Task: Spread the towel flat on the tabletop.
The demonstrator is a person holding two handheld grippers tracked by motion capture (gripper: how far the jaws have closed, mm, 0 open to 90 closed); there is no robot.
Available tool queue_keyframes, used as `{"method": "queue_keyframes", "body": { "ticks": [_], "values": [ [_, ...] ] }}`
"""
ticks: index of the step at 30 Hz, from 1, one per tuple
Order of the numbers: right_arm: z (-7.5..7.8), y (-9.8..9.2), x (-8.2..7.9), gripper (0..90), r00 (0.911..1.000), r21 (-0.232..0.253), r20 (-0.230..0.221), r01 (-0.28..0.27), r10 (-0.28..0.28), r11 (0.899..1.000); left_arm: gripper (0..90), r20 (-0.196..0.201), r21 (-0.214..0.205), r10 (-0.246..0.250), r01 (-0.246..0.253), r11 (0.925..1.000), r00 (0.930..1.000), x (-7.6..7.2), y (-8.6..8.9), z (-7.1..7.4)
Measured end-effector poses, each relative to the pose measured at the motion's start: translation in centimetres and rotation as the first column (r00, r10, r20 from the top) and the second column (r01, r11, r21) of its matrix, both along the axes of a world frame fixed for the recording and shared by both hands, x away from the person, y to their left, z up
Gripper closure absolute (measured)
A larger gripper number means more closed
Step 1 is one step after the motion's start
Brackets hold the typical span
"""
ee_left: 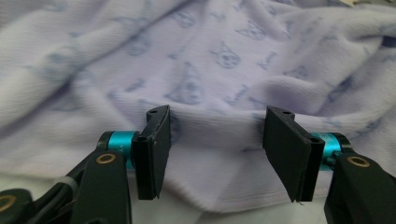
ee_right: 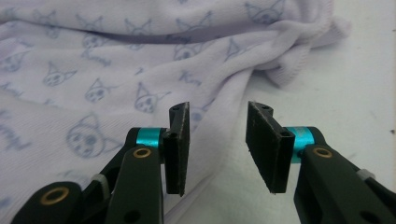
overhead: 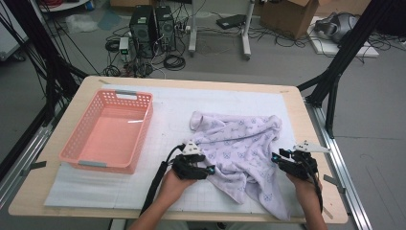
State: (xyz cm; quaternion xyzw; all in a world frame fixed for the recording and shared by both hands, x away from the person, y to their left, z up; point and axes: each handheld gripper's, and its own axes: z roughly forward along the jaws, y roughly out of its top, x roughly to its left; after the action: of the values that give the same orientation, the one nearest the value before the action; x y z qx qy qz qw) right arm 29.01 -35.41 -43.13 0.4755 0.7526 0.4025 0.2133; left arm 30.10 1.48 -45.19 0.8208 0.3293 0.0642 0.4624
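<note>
1. Item: a pale lilac fleece towel printed with small blue cat-face figures (overhead: 242,148) is lying rumpled on the white gridded mat (overhead: 95,187) that is covering the light wooden table (overhead: 28,201). It is being approached from two sides at once, judged so that it can be spread or folded by its edges.

2. Left gripper (overhead: 207,171): its jaws are being held apart, with nothing pressed between the pads. In the left gripper view the towel's rounded hem (ee_left: 219,196) is lying just ahead of and between the jaws, low in the gap. The opening is judged to be kept wide so that the thick folded edge can be taken in.

3. Right gripper (overhead: 277,157): its jaws are likewise standing apart and are gripping nothing. In the right gripper view the towel's edge (ee_right: 219,154) is running diagonally across the gap, cloth beyond the left jaw, bare mat beyond the right jaw. The gripper is judged to be lined up on the border so that only one layer is pinched.

4. Salmon-pink perforated plastic basket (overhead: 107,129): it is standing well apart from both pairs of jaws, beyond the left gripper, and is holding nothing; it is judged to be the place kept ready for the towel.
</note>
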Motion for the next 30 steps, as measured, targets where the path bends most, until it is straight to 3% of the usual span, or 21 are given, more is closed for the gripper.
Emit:
{"method": "queue_keyframes", "body": {
  "ticks": [3, 4, 5, 6, 9, 13, 18, 23, 25, 26, 28, 29, 30],
  "values": [
    [0.0, 0.2, 0.0, 59.1, 0.9999, 0.002, 0.003, -0.011, 0.011, 1.000, 48.8, 0.083, 0.107, -0.012, 0.003, 0.9942, 0.9964, -0.7, -1.1, 0.1],
    [0.0, 0.2, 0.1, 59.1, 0.9998, 0.004, 0.008, -0.016, 0.016, 1.000, 57.2, 0.115, 0.136, -0.015, -0.001, 0.9907, 0.9932, -0.9, -1.2, 0.1],
    [0.0, 0.2, 0.2, 58.9, 0.9999, 0.007, 0.006, -0.014, 0.014, 1.000, 76.4, 0.131, 0.148, -0.047, 0.027, 0.9887, 0.9902, -0.9, -1.1, 0.2],
    [-0.1, 0.2, 0.3, 59.0, 0.9999, 0.006, 0.005, -0.013, 0.013, 1.000, 81.6, 0.117, 0.143, -0.045, 0.028, 0.9893, 0.9921, -0.8, -1.0, 0.2],
    [-0.4, 0.1, 0.6, 58.9, 0.9999, 0.008, -0.001, -0.013, 0.013, 1.000, 85.8, 0.081, 0.130, -0.026, 0.015, 0.9914, 0.9964, -0.1, 0.0, 0.4],
    [-0.6, -0.1, 0.6, 59.1, 0.9999, 0.023, -0.002, -0.011, 0.012, 1.000, 86.2, 0.085, 0.103, 0.079, -0.087, 0.9908, 0.9932, 1.1, 2.8, 1.1],
    [-0.6, -0.3, 0.7, 59.4, 0.9998, 0.025, -0.006, -0.018, 0.018, 1.000, 86.5, 0.096, 0.078, 0.202, -0.209, 0.9747, 0.9748, 2.4, 6.5, 1.8],
    [-0.5, -0.5, 0.8, 59.6, 0.9999, 0.043, -0.003, -0.010, 0.010, 0.999, 86.6, 0.117, 0.071, 0.274, -0.284, 0.9563, 0.9545, 3.1, 7.7, 1.6],
    [-0.5, -0.5, 0.7, 59.7, 0.9999, 0.046, -0.009, -0.012, 0.013, 0.999, 85.8, 0.117, 0.068, 0.280, -0.289, 0.9548, 0.9528, 3.3, 7.6, 1.4],
    [-0.6, -0.4, 0.8, 59.7, 0.9997, 0.046, -0.015, -0.020, 0.021, 0.999, 82.9, 0.116, 0.058, 0.280, -0.287, 0.9560, 0.9531, 3.3, 7.5, 1.3],
    [-0.8, 0.3, 0.8, 59.1, 0.9979, 0.050, -0.036, -0.053, 0.055, 0.997, 61.9, 0.099, 0.027, 0.289, -0.293, 0.9557, 0.9521, 3.2, 7.4, 1.3],
    [-0.8, 0.3, 0.8, 59.1, 0.9979, 0.050, -0.036, -0.053, 0.055, 0.997, 61.9, 0.096, 0.009, 0.293, -0.295, 0.9554, 0.9513, 3.1, 7.3, 1.4],
    [-1.0, 1.3, 1.0, 58.0, 0.9943, 0.039, -0.048, -0.094, 0.096, 0.995, 53.2, 0.095, 0.004, 0.295, -0.297, 0.9549, 0.9507, 2.9, 7.4, 1.5]
  ]
}}
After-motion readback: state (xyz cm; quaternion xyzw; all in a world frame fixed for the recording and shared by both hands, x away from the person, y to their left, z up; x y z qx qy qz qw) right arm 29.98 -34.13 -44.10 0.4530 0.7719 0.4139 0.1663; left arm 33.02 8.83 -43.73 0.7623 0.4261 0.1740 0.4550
